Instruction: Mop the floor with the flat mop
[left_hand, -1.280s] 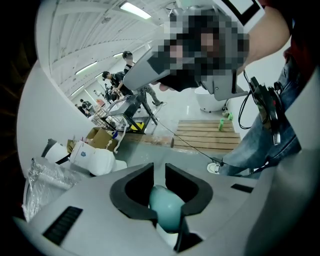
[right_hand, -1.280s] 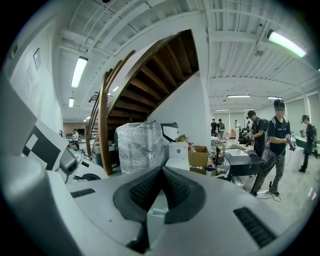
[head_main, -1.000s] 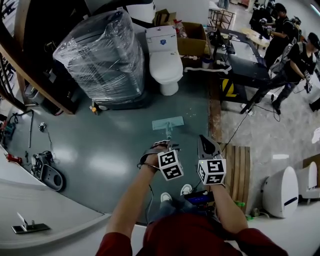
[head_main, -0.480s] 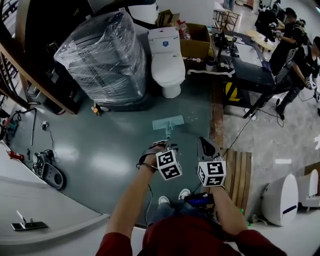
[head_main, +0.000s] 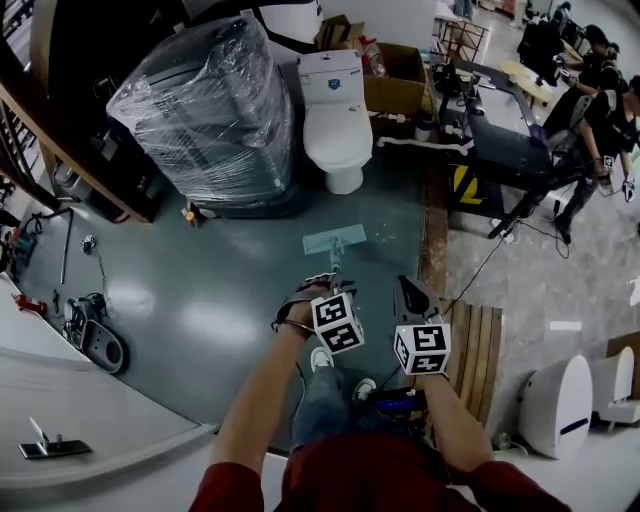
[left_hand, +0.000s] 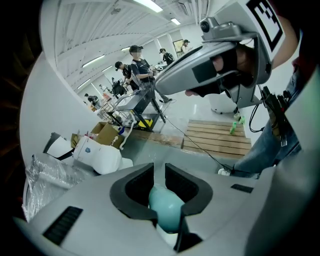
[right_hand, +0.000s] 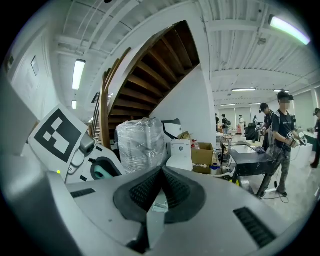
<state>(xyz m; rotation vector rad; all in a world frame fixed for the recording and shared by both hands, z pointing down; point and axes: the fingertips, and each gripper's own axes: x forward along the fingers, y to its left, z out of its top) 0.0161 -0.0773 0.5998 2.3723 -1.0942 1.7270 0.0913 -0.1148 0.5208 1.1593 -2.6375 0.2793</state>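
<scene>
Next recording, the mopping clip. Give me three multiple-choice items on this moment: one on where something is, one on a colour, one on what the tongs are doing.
1. Where does the mop head lie?
A. On the floor, in front of the toilet
B. In a bucket
C. On a shelf

2. What colour is the mop head?
A. Red
B. Black
C. Pale teal

3. What state are the left tongs in?
A. Open and empty
B. Shut on the mop handle
C. Shut on a cloth

Answers:
1 A: the head view shows it flat on the floor, on the near side of the toilet.
2 C: it shows pale teal against the darker floor.
3 B: the left gripper view shows the handle's rounded teal end clamped between the jaws.
</scene>
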